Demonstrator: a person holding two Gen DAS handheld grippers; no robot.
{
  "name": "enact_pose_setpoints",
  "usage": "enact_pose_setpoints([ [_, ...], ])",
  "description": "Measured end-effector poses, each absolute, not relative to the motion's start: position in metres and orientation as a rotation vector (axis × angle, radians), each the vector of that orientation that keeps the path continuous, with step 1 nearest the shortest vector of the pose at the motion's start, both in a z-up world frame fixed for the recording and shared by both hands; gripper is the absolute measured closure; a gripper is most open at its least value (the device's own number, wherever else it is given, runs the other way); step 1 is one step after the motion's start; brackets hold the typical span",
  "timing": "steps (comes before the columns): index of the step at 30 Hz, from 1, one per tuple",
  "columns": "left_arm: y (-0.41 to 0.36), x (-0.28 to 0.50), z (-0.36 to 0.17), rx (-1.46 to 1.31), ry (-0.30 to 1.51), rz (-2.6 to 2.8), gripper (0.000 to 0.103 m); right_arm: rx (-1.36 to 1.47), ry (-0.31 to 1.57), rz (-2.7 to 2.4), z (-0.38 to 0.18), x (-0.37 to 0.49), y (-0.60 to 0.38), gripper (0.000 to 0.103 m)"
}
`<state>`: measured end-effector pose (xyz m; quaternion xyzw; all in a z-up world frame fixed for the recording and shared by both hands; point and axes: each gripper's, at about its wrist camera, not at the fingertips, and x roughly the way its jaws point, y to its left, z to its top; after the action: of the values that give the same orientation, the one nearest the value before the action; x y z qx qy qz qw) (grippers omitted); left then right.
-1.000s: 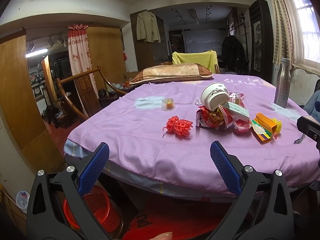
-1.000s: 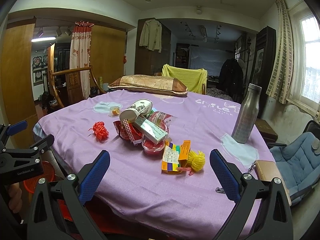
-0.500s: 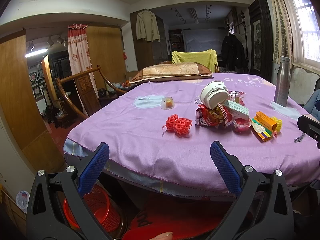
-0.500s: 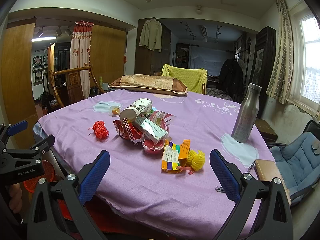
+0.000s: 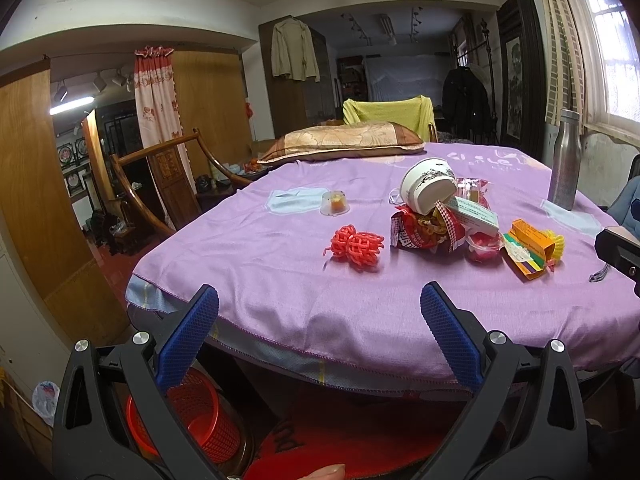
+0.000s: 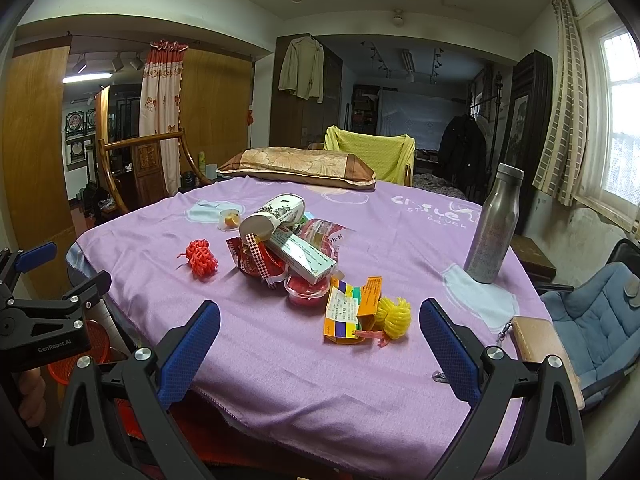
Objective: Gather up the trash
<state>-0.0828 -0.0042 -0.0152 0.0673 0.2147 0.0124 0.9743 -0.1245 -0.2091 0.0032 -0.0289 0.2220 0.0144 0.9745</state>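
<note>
Hovering wide apart and empty, left hand-held gripper (image 5: 319, 332) and right hand-held gripper (image 6: 320, 338), one trash pile (image 6: 296, 256) mid-desk (image 6: 248, 344), one red net (image 6: 201, 258) at its 9 o'clock, one yellow net (image 6: 395, 317) at 4 o'clock, one red basket (image 5: 192, 412) on the floor.

A lived-in home is showing here. A jacket (image 6: 301, 68) is hanging on a wardrobe, and a pillow (image 6: 296, 163) is lying on the cloth-covered table (image 6: 400, 240).
</note>
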Motion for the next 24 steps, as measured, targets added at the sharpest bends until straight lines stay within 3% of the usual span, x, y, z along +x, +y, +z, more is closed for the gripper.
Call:
enact_pose_setpoints([
  [24, -0.001, -0.039, -0.052, 0.152, 0.576, 0.035, 0.006, -0.005, 0.61, 0.032, -0.039, -0.077, -0.223, 0.005],
])
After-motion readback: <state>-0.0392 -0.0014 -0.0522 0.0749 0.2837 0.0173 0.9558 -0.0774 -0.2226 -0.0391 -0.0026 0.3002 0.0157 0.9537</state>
